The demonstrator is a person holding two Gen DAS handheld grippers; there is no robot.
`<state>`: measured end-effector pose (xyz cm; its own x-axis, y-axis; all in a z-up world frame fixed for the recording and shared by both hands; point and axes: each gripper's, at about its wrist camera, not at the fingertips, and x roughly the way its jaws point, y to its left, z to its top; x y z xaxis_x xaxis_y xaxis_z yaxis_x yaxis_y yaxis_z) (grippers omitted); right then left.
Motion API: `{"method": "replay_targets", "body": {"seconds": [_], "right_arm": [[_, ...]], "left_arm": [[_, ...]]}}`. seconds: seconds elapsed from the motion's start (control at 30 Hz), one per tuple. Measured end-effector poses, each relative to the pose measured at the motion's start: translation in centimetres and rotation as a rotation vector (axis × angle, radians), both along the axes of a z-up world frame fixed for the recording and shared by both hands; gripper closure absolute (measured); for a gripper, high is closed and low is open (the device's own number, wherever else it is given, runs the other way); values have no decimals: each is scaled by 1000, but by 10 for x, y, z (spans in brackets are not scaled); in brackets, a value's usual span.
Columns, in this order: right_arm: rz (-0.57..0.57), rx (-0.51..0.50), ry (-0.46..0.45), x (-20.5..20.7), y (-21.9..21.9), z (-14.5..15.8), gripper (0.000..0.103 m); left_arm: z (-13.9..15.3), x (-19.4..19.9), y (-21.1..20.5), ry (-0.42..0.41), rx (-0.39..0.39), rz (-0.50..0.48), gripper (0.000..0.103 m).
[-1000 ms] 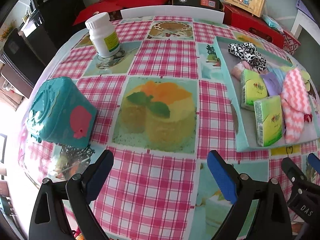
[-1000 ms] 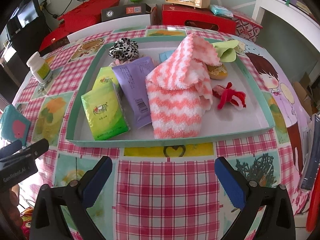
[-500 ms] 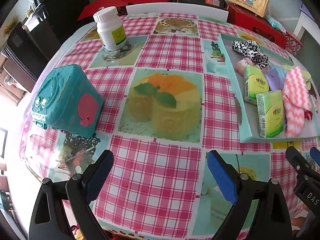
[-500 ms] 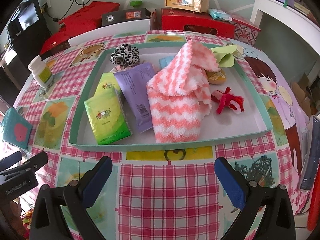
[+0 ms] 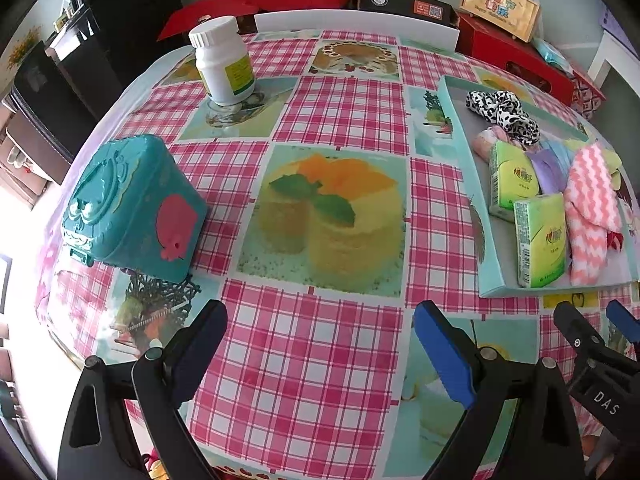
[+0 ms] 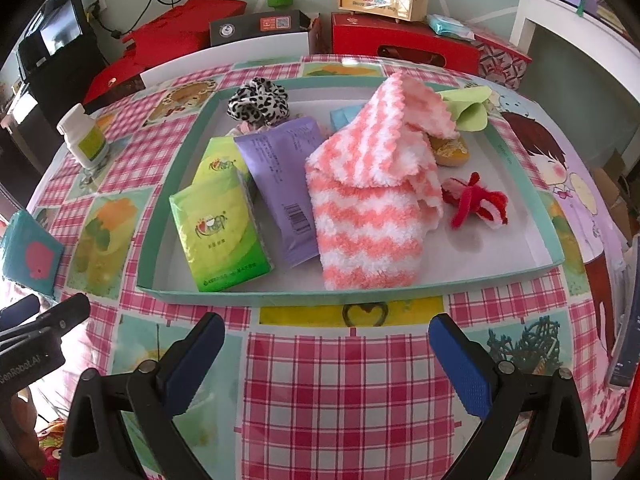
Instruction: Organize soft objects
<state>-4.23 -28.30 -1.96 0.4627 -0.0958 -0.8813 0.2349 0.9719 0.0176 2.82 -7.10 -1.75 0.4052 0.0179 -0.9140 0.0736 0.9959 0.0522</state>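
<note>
Both grippers hang wide open and empty over the near edge of the table (image 6: 328, 392): left gripper (image 5: 320, 344), right gripper (image 6: 326, 354). Just beyond the right one lies the tray (image 6: 280, 299), holding green tissue packs (image 6: 220, 236), a purple pack (image 6: 286, 184), a pink striped sock (image 6: 368, 204), a red bow (image 6: 476, 204) and, farthest, a leopard scrunchie (image 6: 258, 100). Left of the tray stand a teal box (image 5: 132, 204) and a white bottle (image 5: 224, 64).

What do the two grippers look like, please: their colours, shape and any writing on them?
Both are alike. The left gripper and the right gripper each have two black plastic fingers with silver rivets and flat blue pads. Seen from the other camera, the right one's black body reads "DAS", the left one's "GenRobot.AI". No cables or sleeves are visible.
</note>
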Motion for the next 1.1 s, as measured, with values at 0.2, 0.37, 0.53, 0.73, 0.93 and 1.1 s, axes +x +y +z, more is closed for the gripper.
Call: {"method": "replay_targets", "body": {"seconds": [0.2,0.37,0.53,0.73,0.93,1.1], "right_arm": [[14,2,-2,2,3,-1,0],[19,5,6,3,3,-5,0],[20,6,7,4,4,-7,0],[25,5,3,4,6,-7,0],[24,1,5,5,7,-8,0],[26,-4,4,5,8,-7,0]], "left_arm": [[-3,0,-5,7,29,-11,8],[-7,1,-6,23,37,-14,8],[-8,3,-7,27,45,-22,8],[-9,4,-6,27,45,-14,8],[-9,4,-4,24,43,-12,8],[-8,4,-4,21,38,-9,8]]}}
